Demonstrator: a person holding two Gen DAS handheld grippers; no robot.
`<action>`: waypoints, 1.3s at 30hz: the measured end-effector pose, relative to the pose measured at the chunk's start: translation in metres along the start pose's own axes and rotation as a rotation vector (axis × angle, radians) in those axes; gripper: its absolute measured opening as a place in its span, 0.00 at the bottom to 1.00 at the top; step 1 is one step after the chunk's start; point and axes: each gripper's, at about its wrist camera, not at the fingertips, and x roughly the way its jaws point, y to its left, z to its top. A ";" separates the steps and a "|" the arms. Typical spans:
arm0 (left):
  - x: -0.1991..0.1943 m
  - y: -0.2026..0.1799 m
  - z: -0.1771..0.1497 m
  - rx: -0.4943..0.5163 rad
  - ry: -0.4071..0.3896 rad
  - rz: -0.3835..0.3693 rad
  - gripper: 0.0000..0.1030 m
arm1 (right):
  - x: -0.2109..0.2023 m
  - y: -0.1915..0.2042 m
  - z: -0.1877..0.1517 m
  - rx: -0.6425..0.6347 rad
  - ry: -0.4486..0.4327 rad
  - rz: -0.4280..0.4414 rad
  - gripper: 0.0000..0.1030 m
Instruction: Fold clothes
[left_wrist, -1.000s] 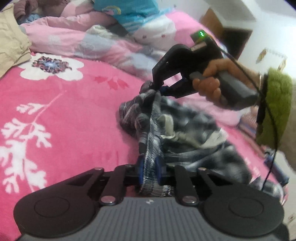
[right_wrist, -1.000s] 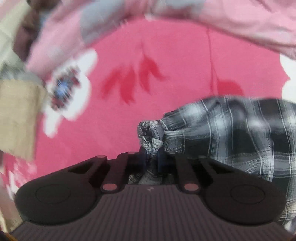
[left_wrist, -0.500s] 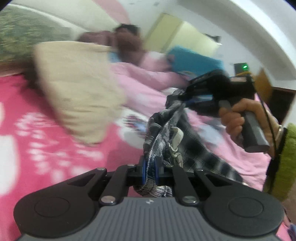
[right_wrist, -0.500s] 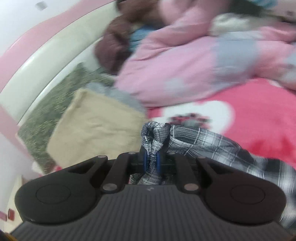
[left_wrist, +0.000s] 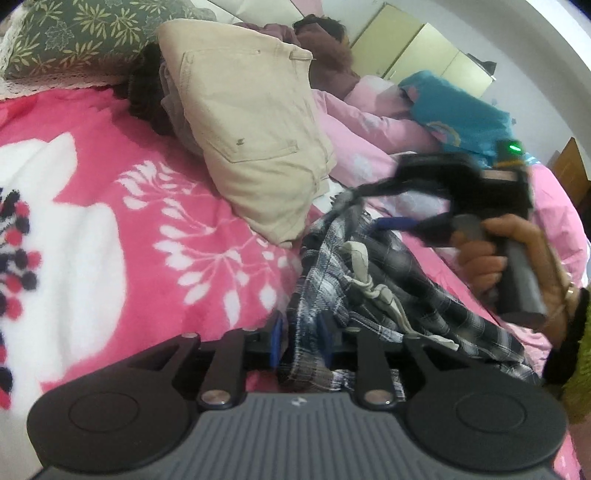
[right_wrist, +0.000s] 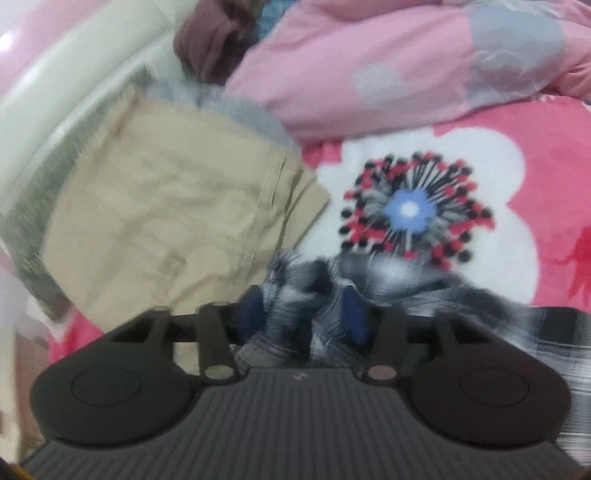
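Left wrist view: the plaid garment (left_wrist: 373, 291) lies bunched on the pink flowered blanket (left_wrist: 110, 229), just beside the folded beige trousers (left_wrist: 251, 147). The left gripper (left_wrist: 299, 338) has just been opening, cloth loose between its blue pads. The right gripper (right_wrist: 304, 314) has just been spreading too, cloth slack between its jaws.

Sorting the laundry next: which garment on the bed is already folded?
The beige trousers, a neat stack by the pillows. The plaid garment lies crumpled between both grippers.
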 end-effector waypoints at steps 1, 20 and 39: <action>0.000 0.001 0.000 -0.003 0.001 -0.003 0.27 | -0.011 -0.006 0.002 0.020 -0.018 0.024 0.52; -0.006 -0.111 0.001 0.236 -0.062 -0.126 0.68 | -0.509 -0.238 -0.228 0.467 -0.658 -0.127 0.57; 0.049 -0.351 -0.157 0.911 0.267 -0.517 0.73 | -0.395 -0.162 -0.365 -0.173 -0.191 -0.499 0.57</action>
